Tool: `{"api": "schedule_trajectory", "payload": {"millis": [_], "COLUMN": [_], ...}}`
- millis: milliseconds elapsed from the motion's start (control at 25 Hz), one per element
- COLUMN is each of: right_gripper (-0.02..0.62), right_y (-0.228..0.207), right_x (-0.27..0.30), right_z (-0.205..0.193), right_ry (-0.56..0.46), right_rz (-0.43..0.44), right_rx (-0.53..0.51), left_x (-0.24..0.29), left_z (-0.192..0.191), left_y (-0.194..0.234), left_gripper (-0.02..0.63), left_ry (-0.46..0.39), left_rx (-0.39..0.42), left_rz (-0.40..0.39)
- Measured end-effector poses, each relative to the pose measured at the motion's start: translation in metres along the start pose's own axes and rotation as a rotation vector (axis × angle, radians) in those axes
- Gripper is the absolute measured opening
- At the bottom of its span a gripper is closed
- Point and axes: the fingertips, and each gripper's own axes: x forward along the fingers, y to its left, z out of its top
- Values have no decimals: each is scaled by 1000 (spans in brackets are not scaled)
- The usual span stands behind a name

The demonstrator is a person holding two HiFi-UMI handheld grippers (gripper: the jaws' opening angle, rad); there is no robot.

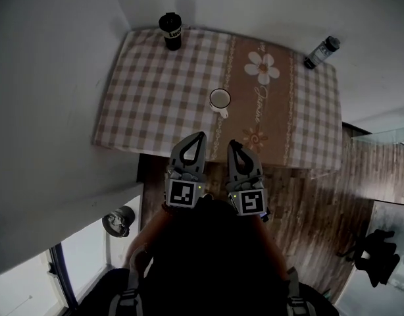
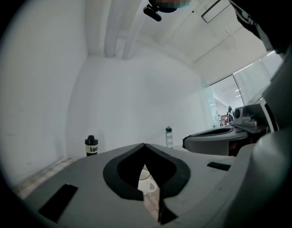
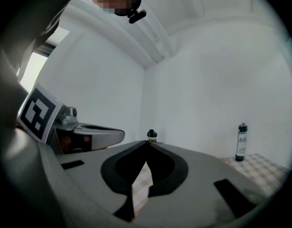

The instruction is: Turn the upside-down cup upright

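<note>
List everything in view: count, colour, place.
cloth: 1, beige and white check with a brown flowered band, covering the table
cup: 1, white, mid-cloth, towards the near edge
flask: 1, black with a label, far left edge of the cloth
bottle: 1, grey with a dark cap, far right corner
floor: brown wood, beside and below the table
round thing: 1, dark grey, lower left by the wall; can't tell what it is
person: 1, dark clothing, bottom of the head view
left gripper: 1, grey, shut, empty, over the near table edge
right gripper: 1, grey, shut, empty, beside the left one
</note>
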Motion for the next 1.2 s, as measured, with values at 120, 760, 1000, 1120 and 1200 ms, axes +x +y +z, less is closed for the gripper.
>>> {"api": "schedule_trajectory", "payload": {"millis": [120,760,1000,1120,1200], "right_gripper": [5,5,5,5,5], "right_y": [-7,-46,-40,-41,-47], "right_x": [13,74,93,96,104], "right_z": [3,-25,-28,-35,-39], "right_ry": [-1,95,91,105,106], "right_rz": [-37,-193,-229,-232,-224], "right_rx": [-18,-13,50,53,48], "left_x": [16,92,96,97,105], "left_z": [-6,-51,-66,-72,-76], "left_y": [6,30,39,43,51], "left_gripper": [0,0,0,0,0], "left_ry": [-1,52,85,94,85], "left_rx": [-14,-5,25,29,26], "left_rz": [-43,-335,-395,-401,-390]}}
